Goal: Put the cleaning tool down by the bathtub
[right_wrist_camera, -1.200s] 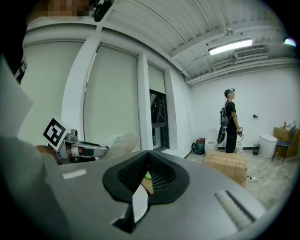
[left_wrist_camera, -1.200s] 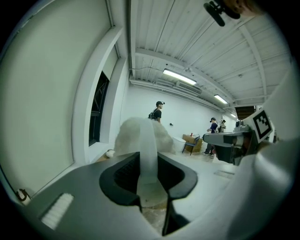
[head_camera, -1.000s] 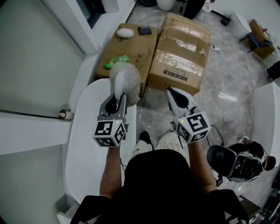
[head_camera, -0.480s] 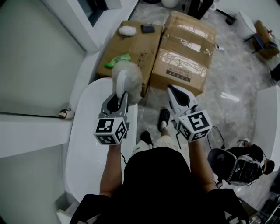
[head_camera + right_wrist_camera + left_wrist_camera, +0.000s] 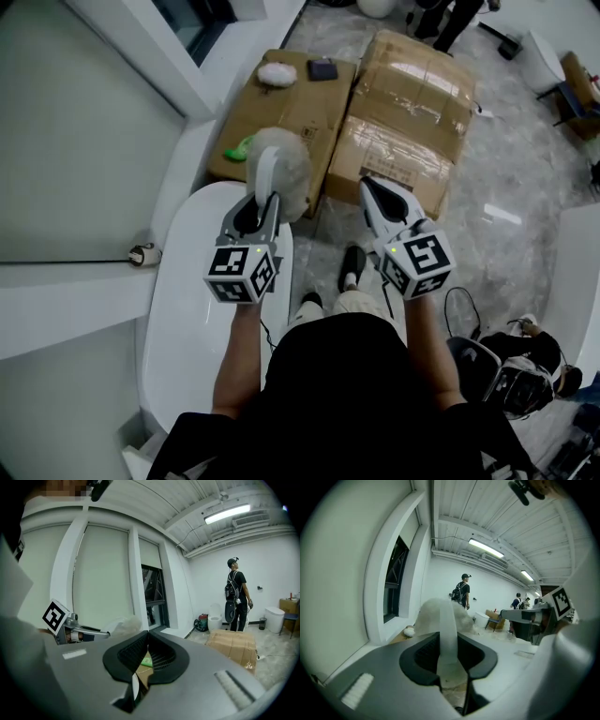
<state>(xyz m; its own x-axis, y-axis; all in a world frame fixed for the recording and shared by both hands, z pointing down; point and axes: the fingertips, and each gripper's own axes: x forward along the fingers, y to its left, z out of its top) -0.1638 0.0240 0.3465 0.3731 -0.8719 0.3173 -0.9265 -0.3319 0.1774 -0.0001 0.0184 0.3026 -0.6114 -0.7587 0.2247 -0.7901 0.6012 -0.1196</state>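
Note:
The cleaning tool is a duster with a fluffy grey-white head and a flat white handle. My left gripper is shut on that handle and holds the duster upright, above the far end of the white bathtub and next to the cardboard boxes. In the left gripper view the handle stands between the dark pads, with the fluffy head above them. My right gripper is shut and empty, level with the left one, over the floor. Its jaws meet in the right gripper view.
Two cardboard boxes lie on the marble floor beyond the tub; the left one carries a green item, a white fluffy ball and a dark object. A window wall runs on the left. A person stands far off.
Both grippers have drifted slightly forward with the duster still held. The person's foot has stepped forward, and the boxes sit lower in the head view.

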